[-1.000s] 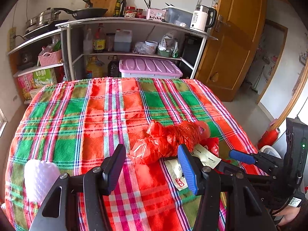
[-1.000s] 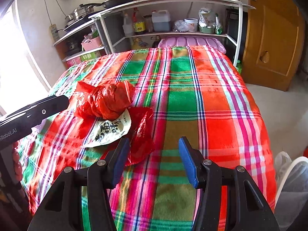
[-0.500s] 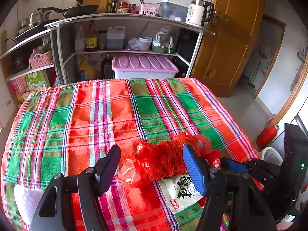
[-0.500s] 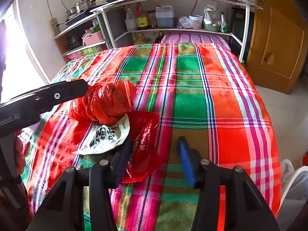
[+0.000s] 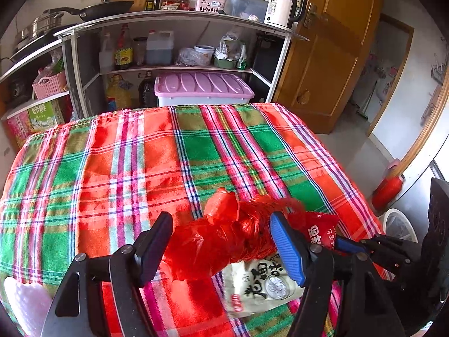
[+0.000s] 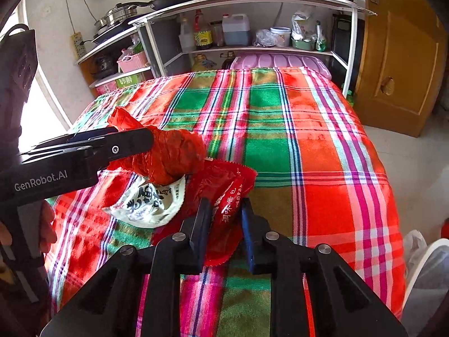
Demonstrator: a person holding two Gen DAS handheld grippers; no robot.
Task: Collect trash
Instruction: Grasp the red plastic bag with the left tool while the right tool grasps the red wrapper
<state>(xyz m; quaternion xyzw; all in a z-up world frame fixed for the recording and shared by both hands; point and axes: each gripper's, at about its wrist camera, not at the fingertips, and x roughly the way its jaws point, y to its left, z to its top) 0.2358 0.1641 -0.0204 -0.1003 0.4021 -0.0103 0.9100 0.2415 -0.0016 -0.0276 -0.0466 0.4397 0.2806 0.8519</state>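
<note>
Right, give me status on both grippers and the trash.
Right gripper shut on red foil sachet. Left gripper open, straddling crumpled red plastic bag. White printed packet loose on plaid cloth, under the bag's edge.

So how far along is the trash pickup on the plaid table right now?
Barely begun: nothing looks binned yet. In hand: the right tool has its fingers closed on the red sauce packet, and the left tool sits open around the crumpled red plastic bag. Left: the white snack wrapper on the cloth, then everything into the white bin beside the table.
</note>
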